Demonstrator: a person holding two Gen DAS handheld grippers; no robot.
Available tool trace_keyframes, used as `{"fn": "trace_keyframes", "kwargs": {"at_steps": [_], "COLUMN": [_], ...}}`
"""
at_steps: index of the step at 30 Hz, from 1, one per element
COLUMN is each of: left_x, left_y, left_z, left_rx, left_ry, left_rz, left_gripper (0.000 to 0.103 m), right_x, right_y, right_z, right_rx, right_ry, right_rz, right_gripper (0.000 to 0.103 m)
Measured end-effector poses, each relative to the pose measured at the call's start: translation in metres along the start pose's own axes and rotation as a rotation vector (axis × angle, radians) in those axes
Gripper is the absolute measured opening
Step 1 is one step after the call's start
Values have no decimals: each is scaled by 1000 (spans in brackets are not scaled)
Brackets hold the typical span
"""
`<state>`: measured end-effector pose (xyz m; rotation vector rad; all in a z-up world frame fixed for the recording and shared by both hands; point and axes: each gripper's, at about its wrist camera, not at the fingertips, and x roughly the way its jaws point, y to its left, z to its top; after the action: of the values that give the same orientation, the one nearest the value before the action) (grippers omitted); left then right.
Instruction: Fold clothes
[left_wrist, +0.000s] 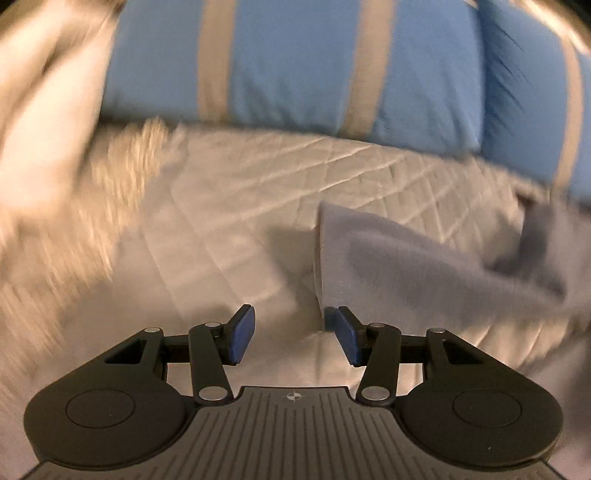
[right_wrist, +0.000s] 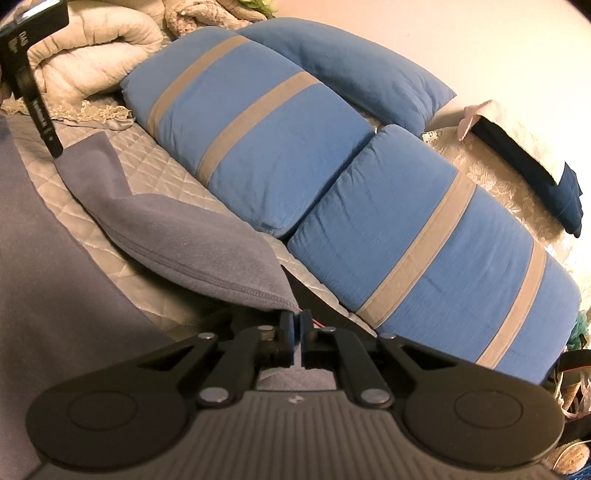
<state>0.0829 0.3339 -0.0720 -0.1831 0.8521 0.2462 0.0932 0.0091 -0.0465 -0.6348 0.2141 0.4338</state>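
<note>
A grey fleece garment lies spread over the white quilted bedspread. One of its stitched corners is lifted off the bed. My right gripper is shut on that corner, its blue pads pressed together around the hem. In the left wrist view, which is blurred by motion, the same garment lies to the right in front of the gripper. My left gripper hovers open above the bedspread, with nothing between its blue pads. The garment's near edge lies just beyond the right pad.
Two blue pillows with beige stripes lie along the far side of the bed, a plain blue one behind them. A bundled cream blanket sits at the far left. A black tool part juts into the upper left.
</note>
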Motion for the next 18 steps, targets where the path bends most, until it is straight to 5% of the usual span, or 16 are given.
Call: {"fn": "trace_keyframes", "kwargs": {"at_steps": [3, 4, 5, 7, 15, 17, 18], "left_x": [5, 5, 7, 2, -42, -35, -29], "left_y": [19, 24, 29, 37, 59, 65, 66], "left_z": [-4, -5, -2, 2, 27, 25, 23], "left_rx": [-151, -186, -223, -296, -384, -435, -454], "left_ry": [6, 12, 31, 64, 9, 4, 7], "left_rz": [-108, -139, -174, -221, -39, -90, -137], "left_gripper": [38, 11, 0, 0, 2, 12, 25], "right_x": [1, 1, 2, 5, 9, 9, 10], "right_y": [0, 0, 0, -1, -10, -11, -10], "right_z": [0, 0, 0, -1, 0, 0, -1], "right_rx": [0, 0, 3, 8, 53, 57, 53], "right_ry": [1, 2, 4, 10, 19, 20, 21], "right_rz": [-1, -2, -1, -1, 3, 3, 1], "right_gripper": [4, 4, 4, 4, 4, 4, 4]}}
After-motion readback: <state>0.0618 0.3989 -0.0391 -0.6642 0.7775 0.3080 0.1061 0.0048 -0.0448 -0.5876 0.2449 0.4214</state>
